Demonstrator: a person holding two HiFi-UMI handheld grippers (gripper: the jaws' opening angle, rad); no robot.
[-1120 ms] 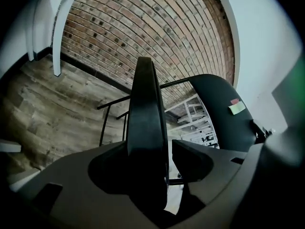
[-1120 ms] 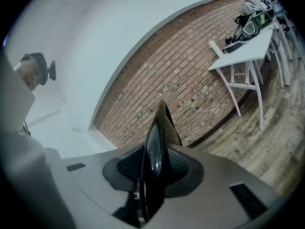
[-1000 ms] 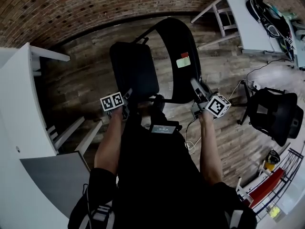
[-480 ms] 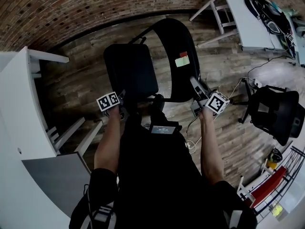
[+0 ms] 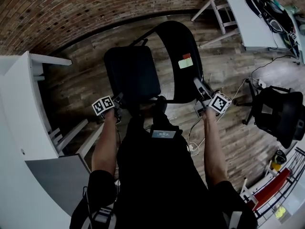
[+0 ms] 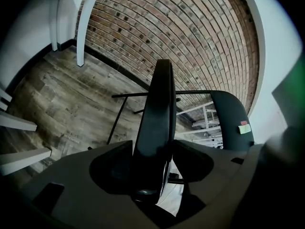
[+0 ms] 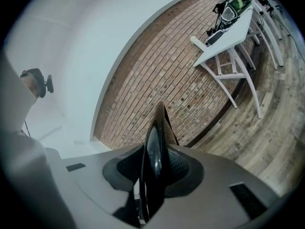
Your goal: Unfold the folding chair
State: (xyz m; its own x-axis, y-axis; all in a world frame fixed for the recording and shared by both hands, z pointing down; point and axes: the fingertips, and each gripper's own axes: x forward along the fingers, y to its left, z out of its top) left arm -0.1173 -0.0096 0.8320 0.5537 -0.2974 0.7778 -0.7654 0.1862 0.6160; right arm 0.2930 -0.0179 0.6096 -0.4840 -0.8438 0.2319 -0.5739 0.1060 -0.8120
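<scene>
A black folding chair stands on the wood floor in front of me. In the head view its padded seat (image 5: 131,73) is on the left and its curved backrest (image 5: 178,56), with a small sticker (image 5: 185,61), on the right. My left gripper (image 5: 116,100) is shut on the seat's near edge. In the left gripper view that seat (image 6: 157,104) shows edge-on between the pads of the left gripper (image 6: 152,163). My right gripper (image 5: 198,88) is shut on the backrest's side edge. That backrest (image 7: 155,142) runs as a thin dark blade between the pads of the right gripper (image 7: 153,173).
A white table (image 5: 19,109) stands close on the left, its legs near my left arm. A white desk (image 5: 248,18) with a bag is at the upper right. A black office chair (image 5: 276,113) sits to the right. A cable (image 5: 195,144) lies on the floor. A brick wall runs behind.
My left gripper has slid a little to the left and towards me, still on the seat's edge. The right gripper has shifted slightly along with the backrest.
</scene>
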